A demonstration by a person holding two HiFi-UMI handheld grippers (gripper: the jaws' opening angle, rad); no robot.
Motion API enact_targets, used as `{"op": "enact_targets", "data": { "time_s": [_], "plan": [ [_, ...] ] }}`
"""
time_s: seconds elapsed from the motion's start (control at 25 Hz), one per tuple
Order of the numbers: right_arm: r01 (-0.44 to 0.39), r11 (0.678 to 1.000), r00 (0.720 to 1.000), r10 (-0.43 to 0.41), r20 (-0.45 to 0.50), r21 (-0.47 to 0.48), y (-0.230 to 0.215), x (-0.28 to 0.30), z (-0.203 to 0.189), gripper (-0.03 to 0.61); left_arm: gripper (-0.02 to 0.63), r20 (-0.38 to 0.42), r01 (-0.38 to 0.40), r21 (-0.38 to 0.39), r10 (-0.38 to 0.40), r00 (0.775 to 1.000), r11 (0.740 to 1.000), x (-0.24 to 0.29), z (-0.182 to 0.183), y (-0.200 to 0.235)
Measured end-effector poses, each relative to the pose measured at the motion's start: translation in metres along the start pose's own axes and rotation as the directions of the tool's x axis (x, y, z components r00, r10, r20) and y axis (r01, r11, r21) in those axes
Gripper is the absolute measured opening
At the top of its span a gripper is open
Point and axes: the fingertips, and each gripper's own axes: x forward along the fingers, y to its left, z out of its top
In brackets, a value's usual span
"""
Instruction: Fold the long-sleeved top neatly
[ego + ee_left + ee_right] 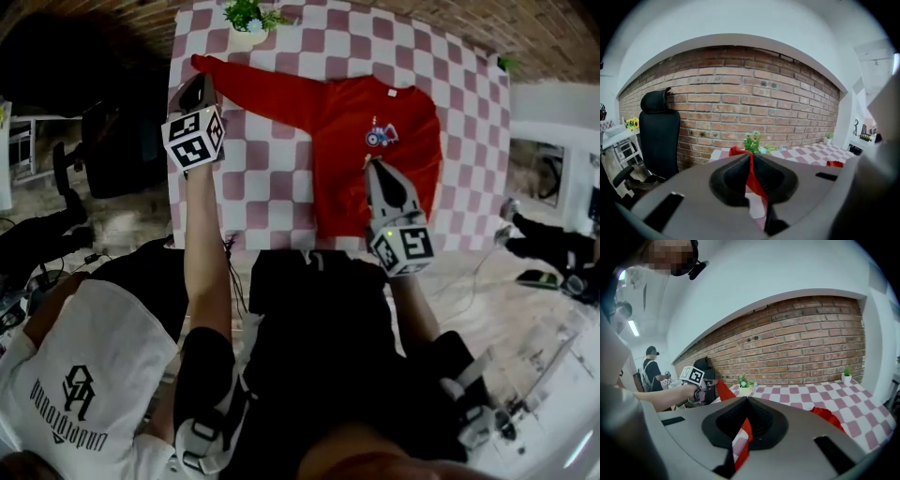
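- The red long-sleeved top (347,178) lies on the pink-and-white checked desk (272,178), with its body spread over the desk's right half
- One sleeve (258,86) stretches away to the left, towards the desk's far left corner
- The left tool (199,89) is clenched on that sleeve's end, with red cloth pinched between its jaws
- The right tool (372,167) is clenched on a fold of the top's body, just below the small printed motif (382,135)
- A potted plant (248,17) stands at the desk's far edge, in front of a brick wall (754,103)
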Motion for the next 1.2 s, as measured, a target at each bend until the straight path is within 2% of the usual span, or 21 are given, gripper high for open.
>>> {"op": "enact_targets", "data": {
  "time_s": [0.28,0.56,0.72,0.92,1.2],
  "plan": [
    [0.044,0.999,0.999,-0.045,0.026,0.033,-0.036,-0.055,-0.012,0.009,0.028,0.090,0.077,0.100,-0.086,0.992,0.992,-0.043,0.040,-0.087],
    [0.105,0.992,0.993,-0.108,0.055,0.068,-0.073,-0.107,-0.024,0.009,0.028,0.149,0.193,0.214,-0.227,0.963,0.958,-0.093,0.069,-0.190],
    [0.143,0.986,0.986,-0.150,0.076,0.082,-0.094,-0.135,-0.029,0.008,0.028,0.170,0.273,0.292,-0.331,0.928,0.917,-0.127,0.070,-0.259],
    [0.199,0.974,0.975,-0.208,0.080,0.107,-0.122,-0.168,-0.042,0.009,0.028,0.138,0.372,0.398,-0.455,0.880,0.839,-0.154,0.049,-0.346],
    [0.253,0.958,0.961,-0.265,0.077,0.135,-0.149,-0.209,-0.069,0.008,0.028,0.056,0.495,0.417,-0.565,0.823,0.763,-0.174,-0.004,-0.433]
  ]
}}
